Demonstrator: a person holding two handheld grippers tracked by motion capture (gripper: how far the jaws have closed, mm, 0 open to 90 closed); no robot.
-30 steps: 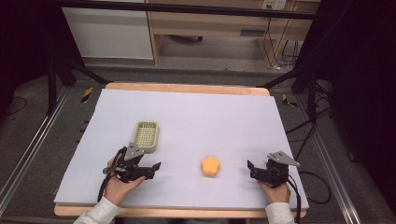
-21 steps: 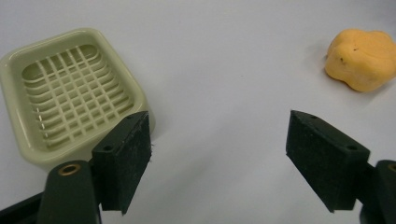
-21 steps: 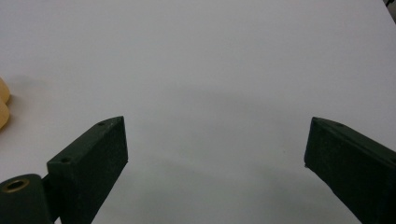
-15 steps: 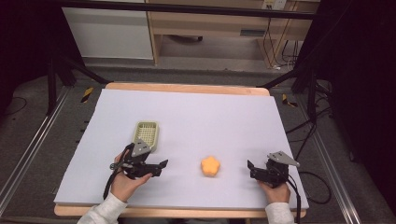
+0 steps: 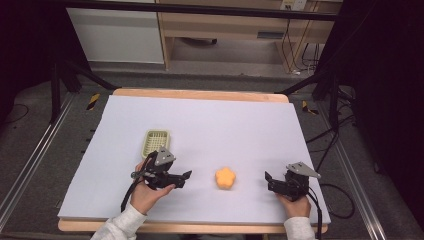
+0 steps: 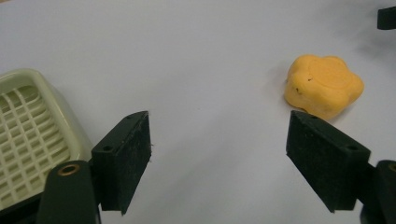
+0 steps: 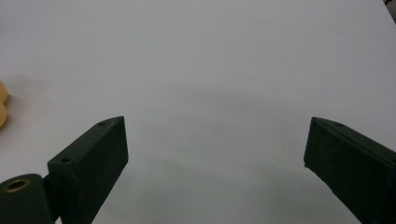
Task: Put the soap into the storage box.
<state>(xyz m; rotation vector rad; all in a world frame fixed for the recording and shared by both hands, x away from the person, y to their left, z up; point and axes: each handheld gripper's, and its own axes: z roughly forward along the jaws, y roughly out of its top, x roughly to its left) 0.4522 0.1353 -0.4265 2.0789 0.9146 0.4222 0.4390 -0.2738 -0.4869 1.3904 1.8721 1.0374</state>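
Observation:
An orange flower-shaped lump [image 5: 225, 177] lies on the white table cover, near the front. My left gripper [image 5: 186, 176] sits a short way to its left, pointing at it, jaws open and empty. In the left gripper view the lump [image 6: 323, 86] lies ahead, just beyond the right jaw, with nothing between the jaws of the left gripper [image 6: 219, 140]. My right gripper [image 5: 268, 179] rests to the right of the lump, open and empty. In the right gripper view the right gripper [image 7: 215, 140] stands over bare cover, and the lump's edge [image 7: 2, 109] peeks in at the far left.
A small pale-green slatted basket [image 5: 155, 141] stands just behind the left hand; its rim [image 6: 70, 116] shows beside the left jaw. The white cover [image 5: 210, 125] spreads over a wooden table. Cables and metal rails run along the floor on both sides.
My left gripper has moved to the right, from in front of the basket toward the orange lump. The right gripper and the lump have stayed put.

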